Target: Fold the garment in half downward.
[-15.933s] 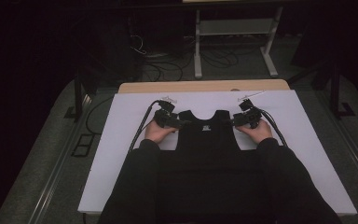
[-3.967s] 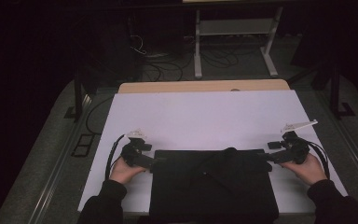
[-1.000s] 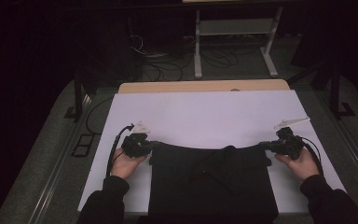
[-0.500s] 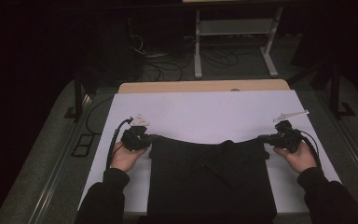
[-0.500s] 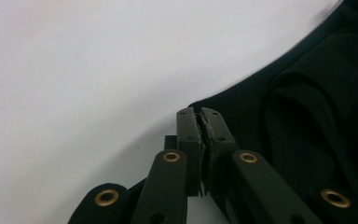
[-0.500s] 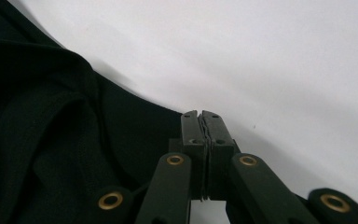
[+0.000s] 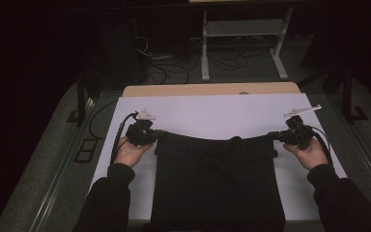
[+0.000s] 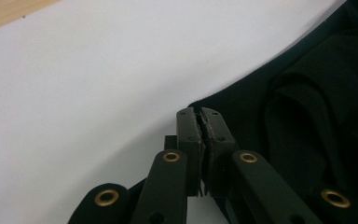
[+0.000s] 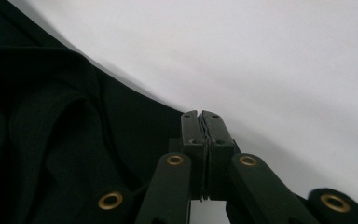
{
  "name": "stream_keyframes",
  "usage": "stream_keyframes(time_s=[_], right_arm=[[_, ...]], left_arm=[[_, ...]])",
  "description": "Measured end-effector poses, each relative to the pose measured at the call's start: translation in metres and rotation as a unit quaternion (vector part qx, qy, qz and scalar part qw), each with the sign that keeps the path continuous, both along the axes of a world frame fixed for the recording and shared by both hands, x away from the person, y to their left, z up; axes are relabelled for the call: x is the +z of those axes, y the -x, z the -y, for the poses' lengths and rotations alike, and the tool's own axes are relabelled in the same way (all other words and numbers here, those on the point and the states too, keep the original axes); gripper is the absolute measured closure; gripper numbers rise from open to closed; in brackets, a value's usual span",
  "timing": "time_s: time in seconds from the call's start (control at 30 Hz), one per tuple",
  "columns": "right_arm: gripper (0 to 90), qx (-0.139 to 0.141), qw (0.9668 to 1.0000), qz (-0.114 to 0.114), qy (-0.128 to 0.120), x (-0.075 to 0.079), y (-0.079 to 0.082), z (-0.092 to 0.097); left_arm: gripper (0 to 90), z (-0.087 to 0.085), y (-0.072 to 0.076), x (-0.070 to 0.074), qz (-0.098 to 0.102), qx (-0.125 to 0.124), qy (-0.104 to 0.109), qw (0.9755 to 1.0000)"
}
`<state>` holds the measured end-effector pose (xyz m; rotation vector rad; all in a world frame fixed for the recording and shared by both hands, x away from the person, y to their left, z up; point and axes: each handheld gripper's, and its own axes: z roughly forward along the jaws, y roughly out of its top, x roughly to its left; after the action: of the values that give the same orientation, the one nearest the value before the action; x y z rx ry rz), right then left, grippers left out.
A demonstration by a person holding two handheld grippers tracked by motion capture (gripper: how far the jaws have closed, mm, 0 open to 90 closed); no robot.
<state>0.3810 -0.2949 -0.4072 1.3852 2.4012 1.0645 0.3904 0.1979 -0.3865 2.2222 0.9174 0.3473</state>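
We see the left tongs [image 7: 150,135] and right tongs [image 7: 276,137] each pinching a far corner of the black garment [image 7: 217,183]. Bare white counter [image 7: 222,113] lies open beyond its far edge; its near edge overhangs the counter.

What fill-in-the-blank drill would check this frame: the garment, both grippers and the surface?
1. The garment that both grippers hold is ____ in colour.
2. The left gripper is shut on a ____ of the garment.
3. The right gripper has its jaws ____ .
4. The garment lies on a ____ table cover.

Missing words: black; corner; shut; white
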Motion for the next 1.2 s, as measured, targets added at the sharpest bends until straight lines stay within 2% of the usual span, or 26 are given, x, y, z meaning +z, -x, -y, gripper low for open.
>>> stream_keyframes(time_s=[0.1, 0.2, 0.5, 0.67, 0.9, 1.1, 1.2], right_arm=[[87.6, -0.003, 1.0, 0.001, 0.0, 0.003, -0.004, 0.0], [87.6, -0.006, 1.0, 0.0, 0.004, 0.004, -0.01, 0.0], [87.5, -0.022, 0.9996, -0.015, 0.011, 0.002, -0.026, 0.001], [87.5, -0.031, 0.9993, -0.017, 0.015, 0.006, -0.035, -0.001], [87.5, -0.045, 0.9988, -0.011, 0.018, 0.016, -0.046, -0.003], [87.5, -0.05, 0.9985, -0.005, 0.023, 0.022, -0.058, -0.005], [87.4, -0.052, 0.9984, 0.001, 0.02, 0.025, -0.065, -0.004]], left_arm=[[86.2, 0.002, -0.006, 0.002, -0.001, 0.0, -0.007, 1.0], [86.2, 0.002, -0.011, 0.003, 0.002, 0.004, -0.001, 1.0], [86.2, 0.001, -0.026, -0.003, -0.009, 0.017, 0.004, 0.9998], [86.1, -0.001, -0.032, -0.002, -0.009, 0.027, 0.007, 0.9996], [86.1, -0.003, -0.04, 0.003, -0.005, 0.036, 0.006, 0.9993], [86.1, 0.001, -0.052, 0.011, 0.001, 0.035, -0.004, 0.9994], [86.1, 0.002, -0.058, 0.015, 0.005, 0.035, -0.001, 0.9994]])
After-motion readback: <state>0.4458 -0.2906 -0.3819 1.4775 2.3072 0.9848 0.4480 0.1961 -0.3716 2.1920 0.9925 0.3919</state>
